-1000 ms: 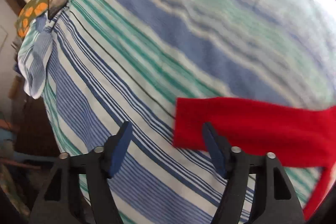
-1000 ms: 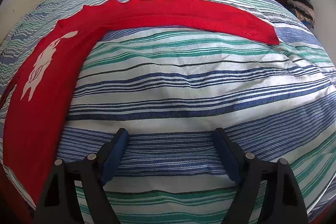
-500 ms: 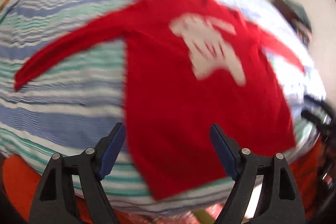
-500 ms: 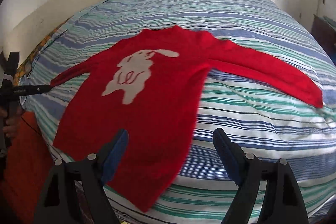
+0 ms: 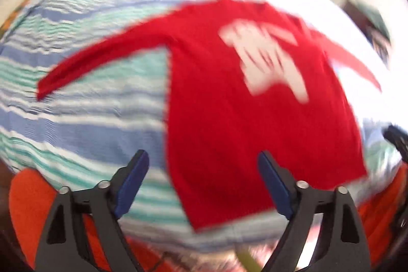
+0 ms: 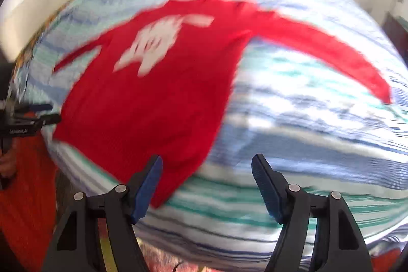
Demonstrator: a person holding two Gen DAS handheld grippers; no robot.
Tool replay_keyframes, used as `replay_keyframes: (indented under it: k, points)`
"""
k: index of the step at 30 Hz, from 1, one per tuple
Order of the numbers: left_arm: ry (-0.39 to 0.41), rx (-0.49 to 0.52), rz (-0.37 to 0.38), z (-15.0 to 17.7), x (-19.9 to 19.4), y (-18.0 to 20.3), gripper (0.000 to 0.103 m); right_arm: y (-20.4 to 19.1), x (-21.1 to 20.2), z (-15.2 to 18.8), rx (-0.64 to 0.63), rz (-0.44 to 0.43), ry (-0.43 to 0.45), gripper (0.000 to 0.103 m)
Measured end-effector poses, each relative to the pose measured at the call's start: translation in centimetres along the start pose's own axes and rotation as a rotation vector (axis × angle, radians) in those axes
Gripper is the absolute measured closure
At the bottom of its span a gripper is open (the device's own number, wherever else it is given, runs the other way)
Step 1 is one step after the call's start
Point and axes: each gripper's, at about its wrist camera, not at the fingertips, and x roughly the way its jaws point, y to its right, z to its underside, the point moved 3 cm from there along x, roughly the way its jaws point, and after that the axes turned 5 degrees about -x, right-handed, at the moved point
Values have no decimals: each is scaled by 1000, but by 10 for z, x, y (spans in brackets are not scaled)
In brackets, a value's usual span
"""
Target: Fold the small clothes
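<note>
A long-sleeved top (image 5: 229,119) is laid flat on the bed (image 5: 89,106), near its front edge, with both sleeves spread out sideways. Its hem is turned toward that edge, its neck toward the bed's far side.

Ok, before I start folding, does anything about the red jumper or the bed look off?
Nothing stands out. The red long-sleeved jumper with the white print lies flat, face up, sleeves spread, on the blue, green and white striped bedcover; its hem reaches the bed's near edge. Both frames are motion-blurred.
</note>
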Motion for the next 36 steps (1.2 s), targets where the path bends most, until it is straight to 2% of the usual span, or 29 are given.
replay_keyframes:
  k: [3,5,7,9,10,11,12,14,18,26,36]
  points:
    - [55,-103,-19,-23,8,-21,11,42,-4,-12,158,42,75,20]
    - [108,-145,-53,-29,21,-39,11,66,6,-13,247,73,81,20]
    - [139,-142,-125,-28,40,-46,11,84,22,-4,313,125,52,20]
    - [100,-125,-206,-17,65,-58,11,100,45,16,395,135,-33,20]
    - [30,-139,-213,-10,78,-64,11,104,59,29,426,121,-93,19]
    - [-42,-166,-198,-7,89,-69,11,107,64,36,422,115,-107,19]
    - [-81,-202,-175,-5,96,-74,11,106,62,35,405,125,-89,18]
    - [-45,-238,-172,-8,94,-77,7,104,66,32,394,121,-104,12]
    - [-64,-234,-165,-7,98,-78,1,99,70,33,350,142,-109,6]
    - [-88,-233,-161,-7,106,-79,0,99,73,33,345,126,-104,0]
    - [-98,-208,-179,-9,108,-78,0,98,75,33,331,138,-109,0]
